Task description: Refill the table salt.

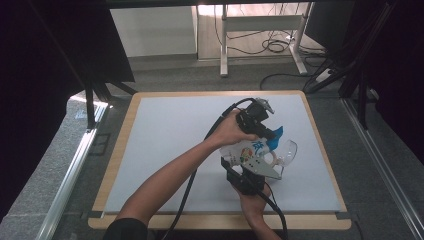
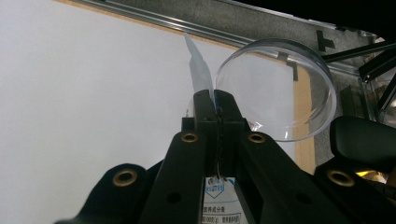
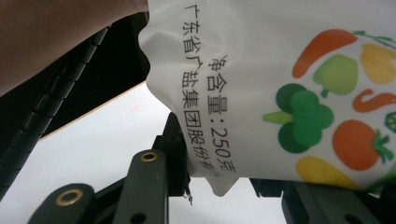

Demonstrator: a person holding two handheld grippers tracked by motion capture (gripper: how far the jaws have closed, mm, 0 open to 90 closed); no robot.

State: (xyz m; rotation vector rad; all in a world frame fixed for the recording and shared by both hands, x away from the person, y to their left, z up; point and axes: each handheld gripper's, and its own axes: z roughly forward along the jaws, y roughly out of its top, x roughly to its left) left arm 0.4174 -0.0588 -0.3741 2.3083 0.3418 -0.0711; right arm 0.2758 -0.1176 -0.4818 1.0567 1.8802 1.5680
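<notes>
Jaws of both grippers are pinching the white plastic pouch printed with vegetables (image 1: 246,151).

Your left gripper (image 2: 216,103) is pressing its jaws together on a thin top edge of that pouch, while your right gripper (image 3: 219,179) is clamping its lower end. You are holding the pouch above the white table mat (image 1: 165,145), just beside the clear round plastic bowl (image 2: 280,88), which is tilting on its side; nothing is showing inside it.

We see the pouch (image 1: 248,150) above the table (image 1: 165,150), just left of the clear bowl (image 1: 287,150); our left gripper (image 1: 265,131) lies behind the pouch, our right gripper (image 1: 248,172) before it.
</notes>
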